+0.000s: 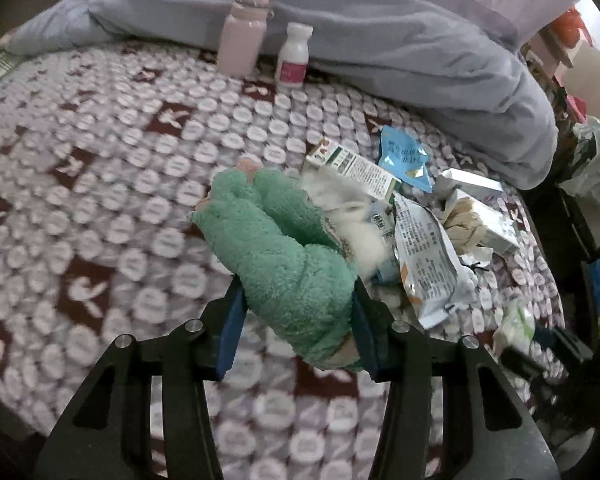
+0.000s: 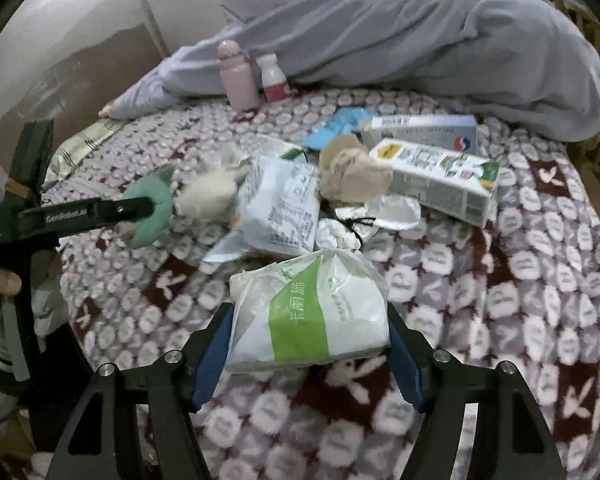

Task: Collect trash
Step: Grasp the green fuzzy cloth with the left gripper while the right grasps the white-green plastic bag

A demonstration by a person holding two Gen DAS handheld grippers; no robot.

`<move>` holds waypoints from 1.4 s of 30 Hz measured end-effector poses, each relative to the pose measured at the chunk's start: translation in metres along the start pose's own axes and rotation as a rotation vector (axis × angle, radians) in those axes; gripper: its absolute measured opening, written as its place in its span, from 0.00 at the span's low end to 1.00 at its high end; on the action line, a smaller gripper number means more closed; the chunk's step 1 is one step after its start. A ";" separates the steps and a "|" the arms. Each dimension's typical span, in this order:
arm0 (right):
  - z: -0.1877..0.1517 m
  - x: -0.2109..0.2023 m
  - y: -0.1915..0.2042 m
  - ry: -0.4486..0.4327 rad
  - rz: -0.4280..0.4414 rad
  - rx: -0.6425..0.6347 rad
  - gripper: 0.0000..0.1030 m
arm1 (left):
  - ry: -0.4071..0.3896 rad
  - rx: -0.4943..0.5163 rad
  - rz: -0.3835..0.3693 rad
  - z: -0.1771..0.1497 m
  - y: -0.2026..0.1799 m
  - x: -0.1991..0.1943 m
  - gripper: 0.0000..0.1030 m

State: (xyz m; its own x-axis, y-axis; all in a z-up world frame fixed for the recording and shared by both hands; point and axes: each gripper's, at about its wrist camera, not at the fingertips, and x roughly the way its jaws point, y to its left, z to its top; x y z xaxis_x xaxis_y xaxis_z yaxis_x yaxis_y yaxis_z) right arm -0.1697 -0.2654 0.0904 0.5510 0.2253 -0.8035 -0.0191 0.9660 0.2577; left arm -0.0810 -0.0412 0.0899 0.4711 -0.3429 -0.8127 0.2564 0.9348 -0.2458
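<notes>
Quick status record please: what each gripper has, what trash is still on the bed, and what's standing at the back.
left gripper: shut on green fuzzy sock
right gripper: shut on white-and-green plastic pack
surface: patterned blanket
trash pile left: cartons, silver snack wrapper, blue wrapper, crumpled tissue
at back, upright: pink bottle, white pill bottle
behind: grey quilt

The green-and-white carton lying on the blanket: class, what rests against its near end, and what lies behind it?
A crumpled beige paper wad sits against the green-and-white carton. Behind it lies a white-and-blue box, its lower part hidden by the carton, then grey bedding.
</notes>
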 end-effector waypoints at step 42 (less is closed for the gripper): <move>-0.010 -0.069 -0.035 -0.125 -0.069 0.052 0.67 | -0.063 0.290 -0.052 -0.031 -0.140 -0.023 0.45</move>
State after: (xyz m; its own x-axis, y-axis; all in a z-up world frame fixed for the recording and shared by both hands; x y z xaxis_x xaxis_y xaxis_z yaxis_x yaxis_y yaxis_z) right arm -0.2152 -0.3137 0.1315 0.6494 0.1374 -0.7479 0.0645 0.9701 0.2341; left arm -0.1541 -0.1614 0.1270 0.5004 -0.4035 -0.7660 0.5077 0.8534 -0.1179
